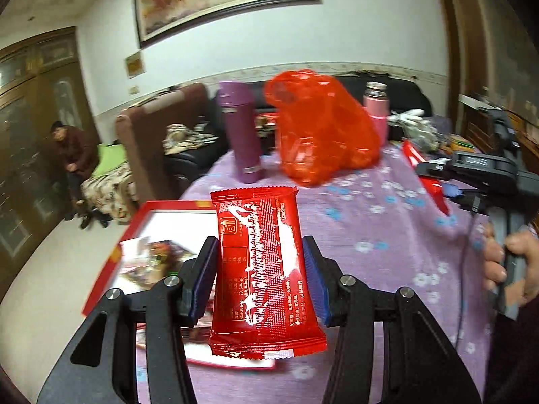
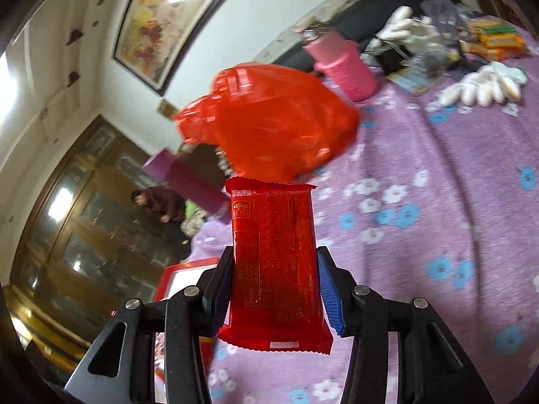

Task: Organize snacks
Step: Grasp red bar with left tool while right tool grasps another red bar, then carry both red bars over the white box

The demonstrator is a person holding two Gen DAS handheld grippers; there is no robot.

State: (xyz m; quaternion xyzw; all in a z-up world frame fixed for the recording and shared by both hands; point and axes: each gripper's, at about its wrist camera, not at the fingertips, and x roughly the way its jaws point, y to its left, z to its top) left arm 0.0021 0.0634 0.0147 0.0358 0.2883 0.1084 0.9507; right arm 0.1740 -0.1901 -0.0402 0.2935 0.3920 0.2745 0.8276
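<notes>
A red snack packet (image 1: 262, 269) stands upright between the blue pads of my left gripper (image 1: 259, 240), which is shut on it above a red box (image 1: 134, 225) with a white inside. A pictured packet (image 1: 151, 259) lies in that box. In the right wrist view, my right gripper (image 2: 276, 250) is shut on a second red packet (image 2: 274, 262) over the purple flowered cloth (image 2: 421, 235). The left wrist view shows that right gripper (image 1: 438, 181) at the far right with its red packet (image 1: 412, 155). A red plastic bag (image 1: 323, 128) (image 2: 269, 124) sits mid-table.
A purple flask (image 1: 241, 134) and a pink flask (image 1: 377, 111) stand behind the bag. White gloves (image 2: 481, 84) and orange packets (image 2: 495, 38) lie at the far right. A hand (image 1: 505, 262) holds the right gripper's handle. A person (image 1: 72, 155) sits across the room beside a sofa.
</notes>
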